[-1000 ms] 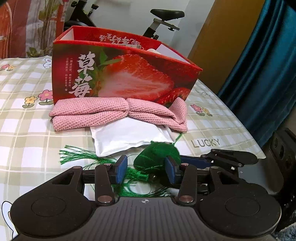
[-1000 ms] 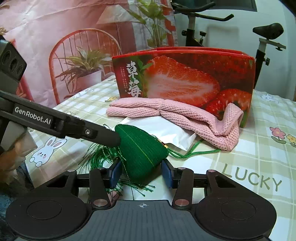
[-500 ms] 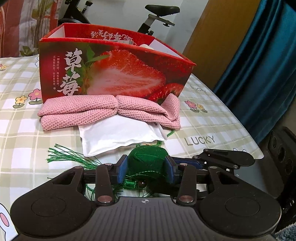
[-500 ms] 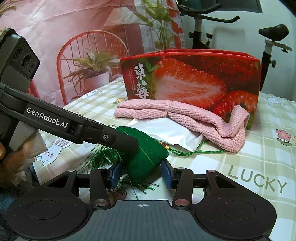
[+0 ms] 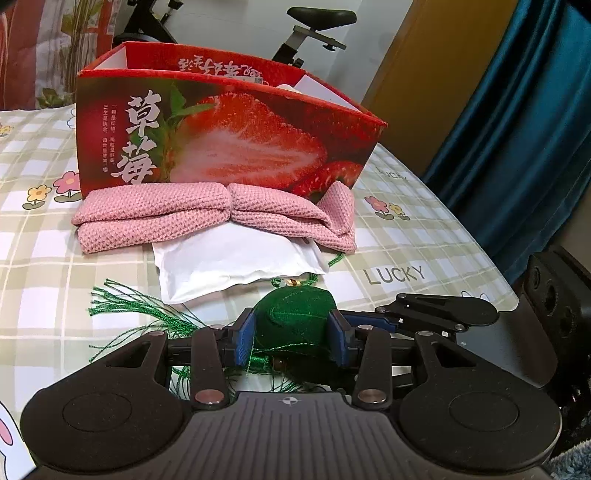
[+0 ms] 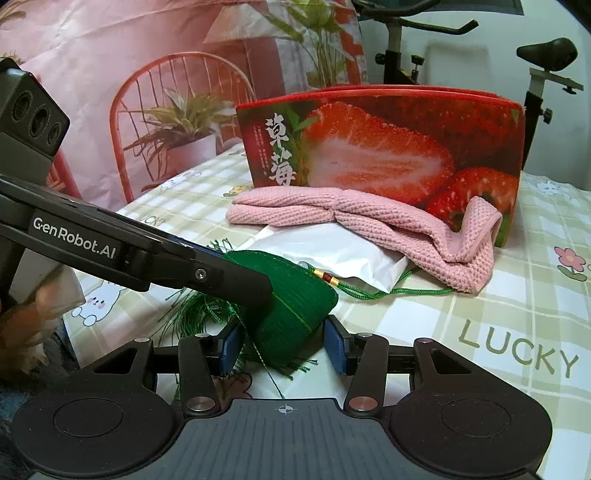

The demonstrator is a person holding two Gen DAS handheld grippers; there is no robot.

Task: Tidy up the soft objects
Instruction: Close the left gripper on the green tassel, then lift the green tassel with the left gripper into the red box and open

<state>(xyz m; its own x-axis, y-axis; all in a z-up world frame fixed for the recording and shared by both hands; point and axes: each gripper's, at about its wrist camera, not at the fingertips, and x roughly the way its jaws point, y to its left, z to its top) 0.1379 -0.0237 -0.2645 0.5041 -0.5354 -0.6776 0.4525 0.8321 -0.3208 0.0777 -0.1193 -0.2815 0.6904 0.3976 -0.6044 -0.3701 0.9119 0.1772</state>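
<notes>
A green woven sachet [image 5: 295, 317] with a long green tassel [image 5: 140, 306] hangs just over the checked tablecloth, held from two sides. My left gripper [image 5: 291, 339] is shut on it, both blue pads pressing its flanks. In the right wrist view the sachet [image 6: 295, 314] also sits between the pads of my right gripper [image 6: 284, 343], and the left gripper's finger [image 6: 221, 273] lies across its top. Behind it lie a white pouch [image 5: 236, 262] and a folded pink knit cloth [image 5: 214, 210] against a red strawberry box [image 5: 229, 140].
The sachet's green cord [image 6: 388, 293] trails under the pouch toward the pink cloth [image 6: 369, 221]. A hand [image 6: 22, 332] holds the left tool at the table's near left corner. An exercise bike [image 5: 314, 22] and a blue curtain [image 5: 517, 147] stand beyond the table edge.
The sachet was off to the right of my left pads; now it sits squarely between them and they have shut on it. My right gripper has stayed where it was.
</notes>
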